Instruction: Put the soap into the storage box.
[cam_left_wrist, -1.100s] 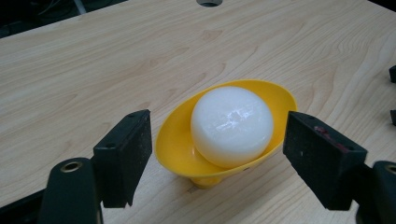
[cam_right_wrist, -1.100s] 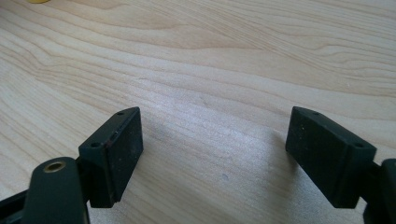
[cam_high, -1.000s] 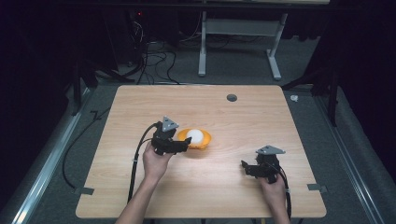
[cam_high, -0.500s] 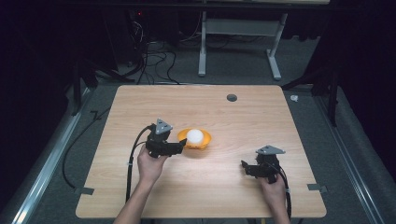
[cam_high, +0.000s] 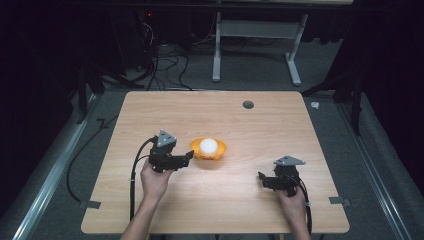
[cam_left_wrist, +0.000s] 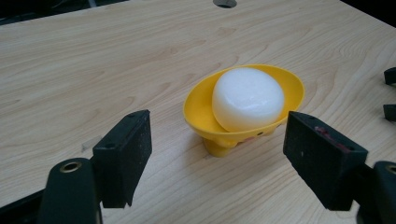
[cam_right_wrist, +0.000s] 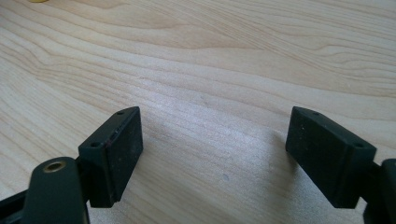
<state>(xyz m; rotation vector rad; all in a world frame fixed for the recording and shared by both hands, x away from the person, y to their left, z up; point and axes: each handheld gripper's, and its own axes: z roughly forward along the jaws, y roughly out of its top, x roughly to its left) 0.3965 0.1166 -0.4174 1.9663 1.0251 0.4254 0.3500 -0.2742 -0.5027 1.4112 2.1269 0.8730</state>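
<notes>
A small yellow bowl (cam_high: 208, 152) (cam_left_wrist: 200, 109) stands near the middle of the wooden table (cam_high: 260, 130). A white round block (cam_high: 208, 145) (cam_left_wrist: 248, 98) rests in it, tilted against the rim. My left gripper (cam_high: 189, 157) (cam_left_wrist: 219, 163) is just left of the bowl, open, its jaws a short way back from the bowl with nothing between them. My right gripper (cam_high: 261, 180) (cam_right_wrist: 212, 156) is at the table's front right, open over bare wood, well apart from the bowl.
A round grommet hole (cam_high: 248, 104) (cam_left_wrist: 225, 3) sits near the table's far edge. Cables (cam_high: 135, 180) trail from each gripper toward the front edge. Tape tabs (cam_high: 90, 204) mark the front corners. Beyond the table stand a desk frame (cam_high: 255, 45) and floor cables.
My left gripper has drawn back to the left, away from the bowl, which stays put with the white block in it. The right gripper has not moved.
</notes>
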